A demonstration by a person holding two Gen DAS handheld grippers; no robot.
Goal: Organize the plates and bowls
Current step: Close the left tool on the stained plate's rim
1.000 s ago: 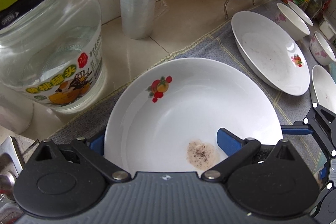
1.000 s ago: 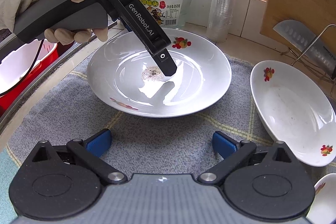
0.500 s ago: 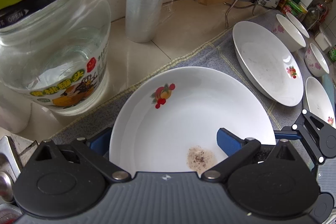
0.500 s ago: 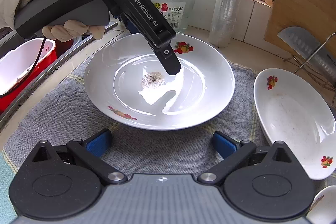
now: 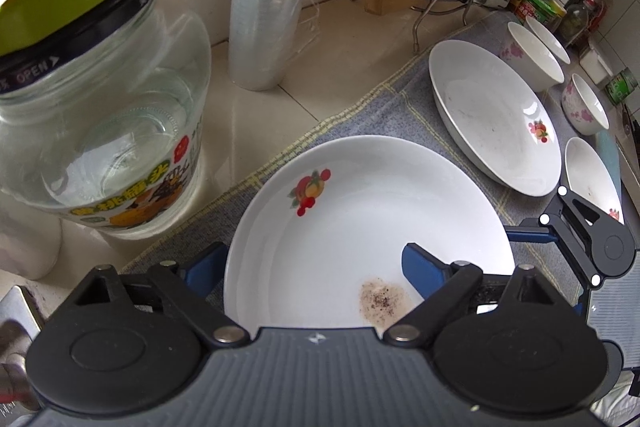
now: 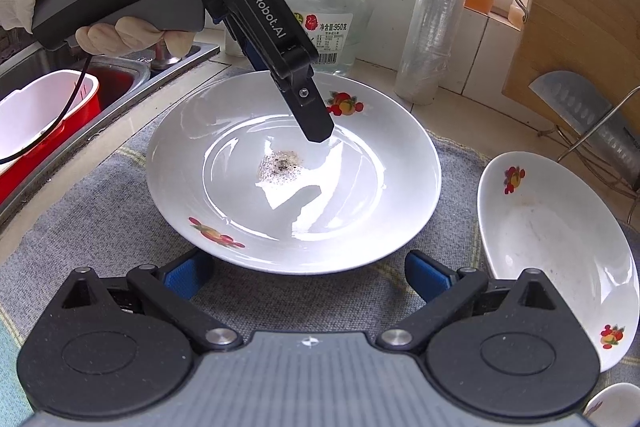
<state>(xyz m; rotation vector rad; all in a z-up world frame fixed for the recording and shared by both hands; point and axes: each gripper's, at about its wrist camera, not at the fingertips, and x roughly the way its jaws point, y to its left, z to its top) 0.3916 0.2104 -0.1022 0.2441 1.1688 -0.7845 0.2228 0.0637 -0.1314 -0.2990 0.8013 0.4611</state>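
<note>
Left tool [image 5: 312, 263] sits spread wide across the near rim of the stained plate [image 5: 360, 223]: one blue pad outside the rim at 9 o'clock, the other over the basin at 3. I'm gripping nothing yet. Right tool [image 6: 308, 273] also released, empty, its pads on the grey mat [image 6: 100, 211], plate rim just ahead at 12.

Key relation: plate lies dead ahead of both tools, flat on the mat, and the left one is nearer since it already straddles the rim. From the right wrist view its finger hangs above the basin, near the pepper-like stain [image 6: 282, 165]. Second plate [image 5: 492, 115] is at 1–2 o'clock from the left tool, bowls [image 5: 532, 57] beyond it.

Readable text: "GenRobot.AI" on the left tool body; jar [image 5: 100, 131] lid ring "OPEN", label "950".
</note>
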